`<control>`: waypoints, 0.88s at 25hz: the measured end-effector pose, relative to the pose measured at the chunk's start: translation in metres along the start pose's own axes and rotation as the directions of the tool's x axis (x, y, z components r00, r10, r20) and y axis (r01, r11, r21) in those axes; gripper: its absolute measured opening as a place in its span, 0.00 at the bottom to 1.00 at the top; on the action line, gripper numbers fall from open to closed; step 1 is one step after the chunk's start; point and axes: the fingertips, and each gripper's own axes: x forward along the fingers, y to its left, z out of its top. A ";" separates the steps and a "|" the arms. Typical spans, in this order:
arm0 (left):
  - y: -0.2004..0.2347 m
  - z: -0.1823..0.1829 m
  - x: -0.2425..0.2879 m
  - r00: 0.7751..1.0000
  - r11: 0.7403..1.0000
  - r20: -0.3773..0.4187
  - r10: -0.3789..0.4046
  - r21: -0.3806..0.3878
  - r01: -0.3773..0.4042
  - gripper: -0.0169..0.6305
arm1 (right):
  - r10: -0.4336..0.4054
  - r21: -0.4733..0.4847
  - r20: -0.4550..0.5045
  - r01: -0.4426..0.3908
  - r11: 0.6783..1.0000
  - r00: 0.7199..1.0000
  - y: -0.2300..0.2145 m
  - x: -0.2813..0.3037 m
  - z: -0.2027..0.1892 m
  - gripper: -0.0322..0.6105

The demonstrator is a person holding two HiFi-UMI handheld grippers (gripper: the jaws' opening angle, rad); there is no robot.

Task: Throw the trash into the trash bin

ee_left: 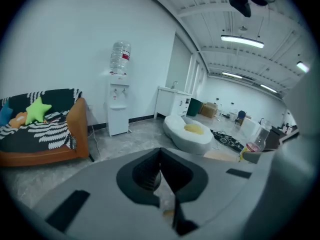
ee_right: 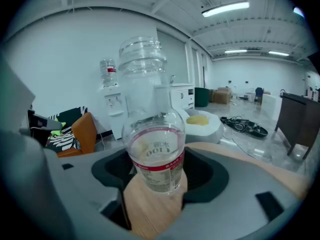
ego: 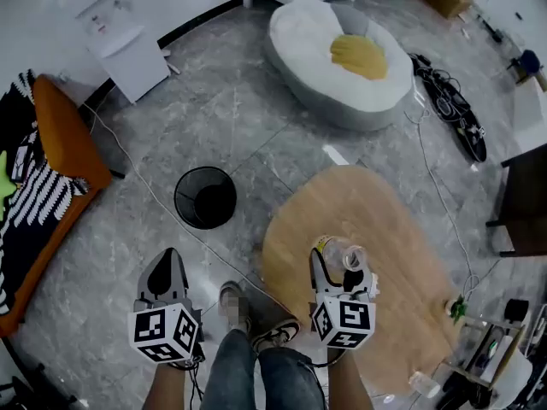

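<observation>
Step in hand, as judged: carrying the trash to the bin. The right gripper (ego: pixel 340 265) is clenched on the bottle (ee_right: pixel 152 134); the clear, uncapped bottle stands upright between its jaws, with a red-banded label. The left gripper (ego: pixel 168 261) has its jaws pressed together; nothing can be made out between them. The trash bin (ego: pixel 179 199), an open black mesh cylinder, stands ahead of the left jaws and ahead-left of the right jaws, apart from both. Next move, as judged: bring the right jaws over the bin mouth; centre the bottle; then release. Below the right jaws lies the wooden table (ego: pixel 385 220); beyond it, grey stone-pattern floor (ego: pixel 231 109); a beanbag (ego: pixel 299 37) far ahead; a sofa (ego: pixel 68 143) left of the left jaws.
</observation>
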 end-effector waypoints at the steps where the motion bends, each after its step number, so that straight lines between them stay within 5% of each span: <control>1: 0.014 0.001 0.000 1.000 1.000 0.002 0.015 -0.008 -0.015 0.01 | 0.024 -0.011 0.001 -0.024 1.000 1.000 0.014 0.009 0.005 0.54; 12: 0.145 -0.016 -0.006 0.980 0.973 -0.019 0.200 -0.114 -0.200 0.01 | 0.271 -0.104 -0.037 -0.274 0.956 0.962 0.167 0.107 0.029 0.54; 22: 0.219 -0.111 0.053 0.961 0.950 -0.107 0.254 -0.161 -0.269 0.01 | 0.373 -0.141 -0.148 -0.392 0.909 0.916 0.263 0.236 -0.071 0.54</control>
